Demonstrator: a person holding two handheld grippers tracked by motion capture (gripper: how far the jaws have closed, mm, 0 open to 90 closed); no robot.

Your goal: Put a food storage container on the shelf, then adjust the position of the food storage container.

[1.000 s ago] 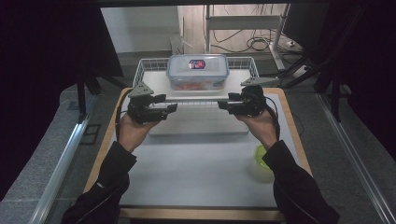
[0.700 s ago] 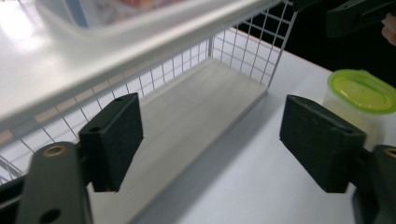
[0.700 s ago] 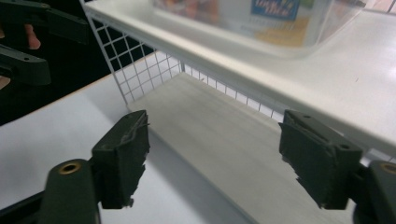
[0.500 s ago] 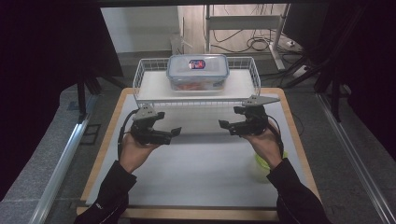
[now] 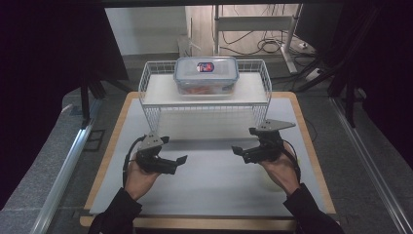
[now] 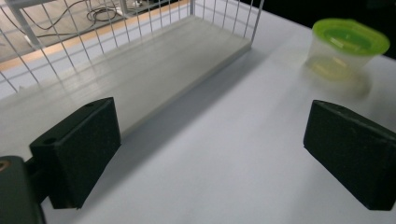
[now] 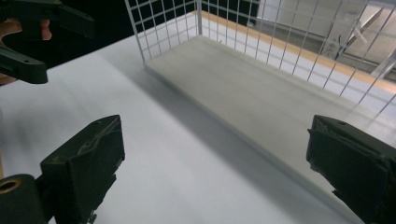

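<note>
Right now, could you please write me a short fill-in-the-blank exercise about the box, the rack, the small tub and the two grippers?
1. The clear lidded box sits on the ____ shelf of the white wire rack.
2. The small tub beside the rack has a ____ lid.
3. The left gripper and the right gripper both have their jaws ____, with nothing between them.
4. The rack stands on a ____ mat.

Missing words: top; green; open; white

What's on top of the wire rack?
A clear lidded container sits on the wire rack, with orange-red contents that can't be identified through the wall. The lid's label is too small to read.
</note>
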